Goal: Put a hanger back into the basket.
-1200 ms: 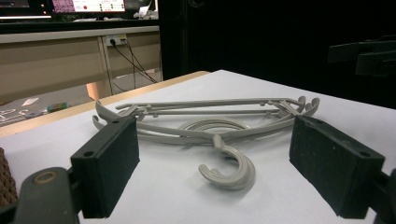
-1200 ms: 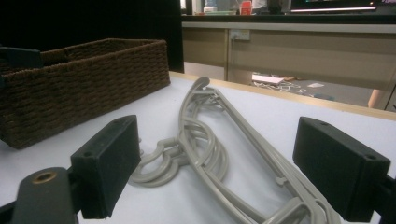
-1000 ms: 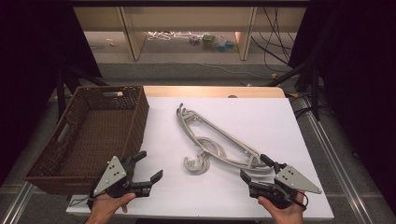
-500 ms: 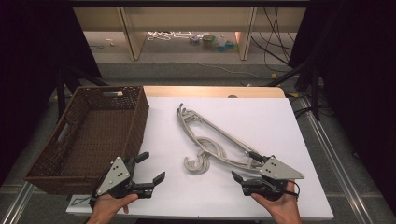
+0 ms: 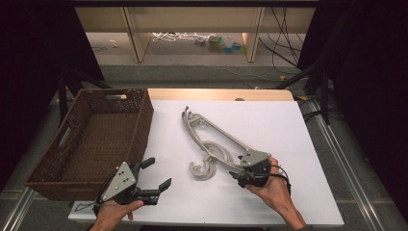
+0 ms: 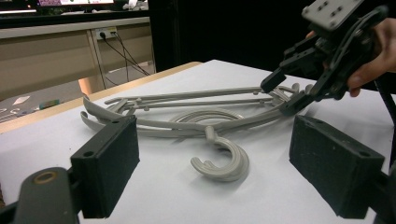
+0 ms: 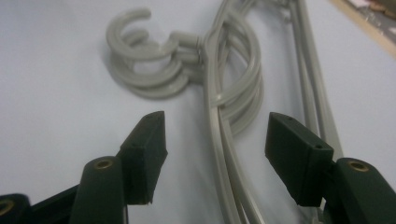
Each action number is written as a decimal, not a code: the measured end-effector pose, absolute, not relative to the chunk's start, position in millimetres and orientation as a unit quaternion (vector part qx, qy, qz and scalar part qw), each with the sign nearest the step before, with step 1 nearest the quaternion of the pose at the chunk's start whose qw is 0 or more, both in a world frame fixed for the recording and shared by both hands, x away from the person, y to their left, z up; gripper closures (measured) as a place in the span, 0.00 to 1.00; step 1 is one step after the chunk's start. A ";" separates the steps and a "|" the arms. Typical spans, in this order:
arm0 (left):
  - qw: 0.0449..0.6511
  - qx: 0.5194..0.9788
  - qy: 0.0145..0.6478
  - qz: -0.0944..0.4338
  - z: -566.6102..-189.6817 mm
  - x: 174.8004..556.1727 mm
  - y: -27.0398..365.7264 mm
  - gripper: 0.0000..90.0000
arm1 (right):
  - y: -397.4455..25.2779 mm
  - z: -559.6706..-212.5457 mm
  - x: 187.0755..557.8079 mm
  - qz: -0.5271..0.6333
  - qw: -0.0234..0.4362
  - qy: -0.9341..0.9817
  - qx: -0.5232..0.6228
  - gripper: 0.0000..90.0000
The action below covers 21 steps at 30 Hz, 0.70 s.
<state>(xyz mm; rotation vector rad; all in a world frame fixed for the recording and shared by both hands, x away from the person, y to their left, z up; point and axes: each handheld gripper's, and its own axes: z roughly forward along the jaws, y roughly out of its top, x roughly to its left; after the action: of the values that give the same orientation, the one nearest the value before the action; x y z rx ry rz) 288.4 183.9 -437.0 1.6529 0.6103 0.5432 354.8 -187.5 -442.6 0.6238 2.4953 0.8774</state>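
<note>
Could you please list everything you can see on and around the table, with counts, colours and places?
hangers: a stack, exact count unclear, grey plastic, lying across the middle of the white sheet, hooks toward the near edge.
basket: one, dark brown wicker, on the left part of the table.
white sheet: one, covering most of the tabletop.
table: one, pale wood edge showing at the far side.
shelf unit: one, beige, on the floor behind the table, small items under it.
left tongs: one, black, open, near edge beside the basket.
right tongs: one, black, open, jaws either side of the hangers' arm.
hands: two, holding the tongs.
</note>
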 end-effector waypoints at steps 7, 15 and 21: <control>0.605 0.714 0.264 0.233 -437.3 288.4 183.7 0.17 | -177.4 -452.2 370.0 0.274 0.206 0.917 0.205 0.55; 0.597 0.720 0.263 0.235 -438.1 289.2 182.7 0.18 | -166.4 -458.8 378.8 0.237 0.205 0.934 0.173 0.70; 0.590 0.726 0.260 0.239 -437.9 288.7 182.7 0.18 | -162.5 -461.4 384.7 0.217 0.207 0.941 0.157 0.79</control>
<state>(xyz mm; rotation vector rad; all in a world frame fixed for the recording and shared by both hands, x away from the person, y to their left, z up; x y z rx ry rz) 288.7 182.7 -437.9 1.6894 0.6057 0.5560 384.7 -162.5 -461.4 0.4384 2.6213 0.6040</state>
